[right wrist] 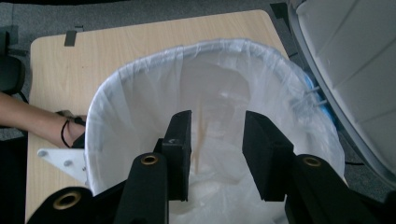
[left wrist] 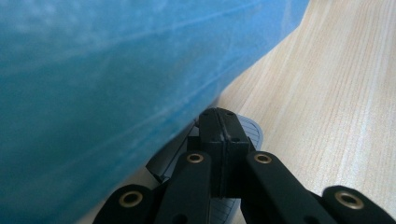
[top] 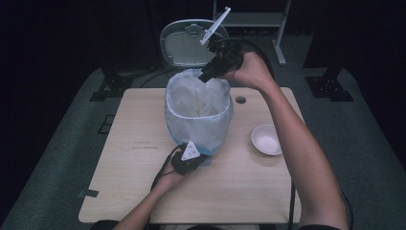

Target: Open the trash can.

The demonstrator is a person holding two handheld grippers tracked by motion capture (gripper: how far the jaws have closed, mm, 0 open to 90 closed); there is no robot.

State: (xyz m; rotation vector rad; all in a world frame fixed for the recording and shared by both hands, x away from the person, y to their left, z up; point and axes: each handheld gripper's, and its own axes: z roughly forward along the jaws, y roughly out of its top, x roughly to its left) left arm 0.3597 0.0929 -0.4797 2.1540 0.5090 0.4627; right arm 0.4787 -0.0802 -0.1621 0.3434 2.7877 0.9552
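The blue waste bin lined with a white plastic bag (top: 198,112) stands mid-table (top: 134,191), lid open. The right claw (right wrist: 217,154) hangs over its rim, jaws spread, nothing between them. The left claw (left wrist: 219,135), pressed together, sits at the bin's base on a grey pedal (left wrist: 250,128).

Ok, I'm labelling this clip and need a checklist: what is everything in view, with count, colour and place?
bin: one, blue, table middle, far side
bag liner: one, translucent white, inside the bin, folded over its rim
bin lid: one, grey-white, standing open behind the bin
pedal: one, grey, ribbed, at the bin's foot
bowl: one, white, right of the bin
table: one, light wood, with a round hole near its far right edge
left gripper: one, black, jaws shut, on the pedal
right gripper: one, black, jaws open, above the bin mouth
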